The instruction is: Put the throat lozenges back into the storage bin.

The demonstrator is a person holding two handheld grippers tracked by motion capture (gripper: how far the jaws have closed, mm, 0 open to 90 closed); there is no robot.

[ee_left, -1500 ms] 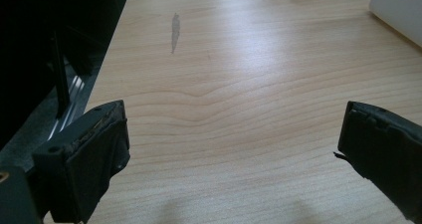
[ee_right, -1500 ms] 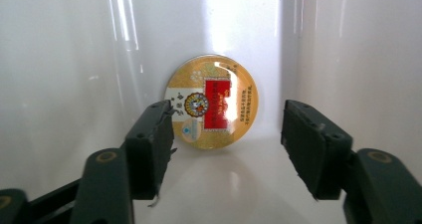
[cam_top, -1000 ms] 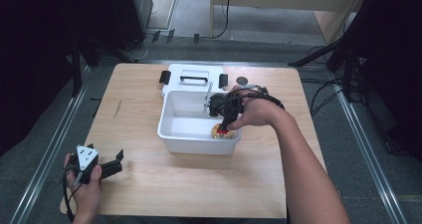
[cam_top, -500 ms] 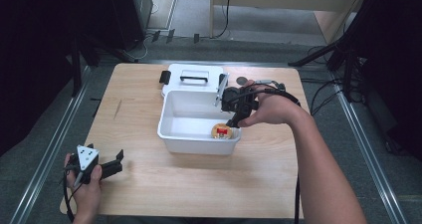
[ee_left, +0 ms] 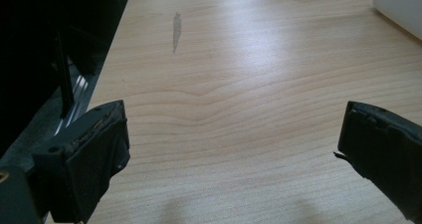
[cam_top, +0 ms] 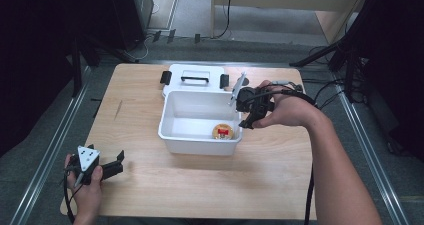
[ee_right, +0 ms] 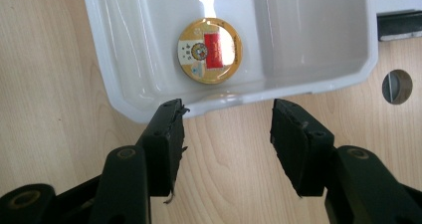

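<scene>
Round gold tin [cam_top: 222, 131] w/ red label lies flat on the bin floor, lower right of the white bin [cam_top: 172, 135], centre of the high view; in the right gripper view it's at top centre [ee_right: 210, 50], just inside the bin's near wall. Right gripper [cam_top: 248, 121] hangs over the bin's right rim, jaws apart w/ nothing between them, bare wood in the gap [ee_right: 226, 134]. So the drop looks done and the step now reads as a clean pull-out: lift straight, clear the rim before swinging away, don't clip the wall or drag the cable across the bin. Lid [cam_top: 195, 78] w/ handle sits behind the bin, upper centre, probably next. Left gripper [cam_top: 115, 164] rests lower left on the table [cam_top: 280, 185], jaws wide, empty [ee_left: 234, 149].
</scene>
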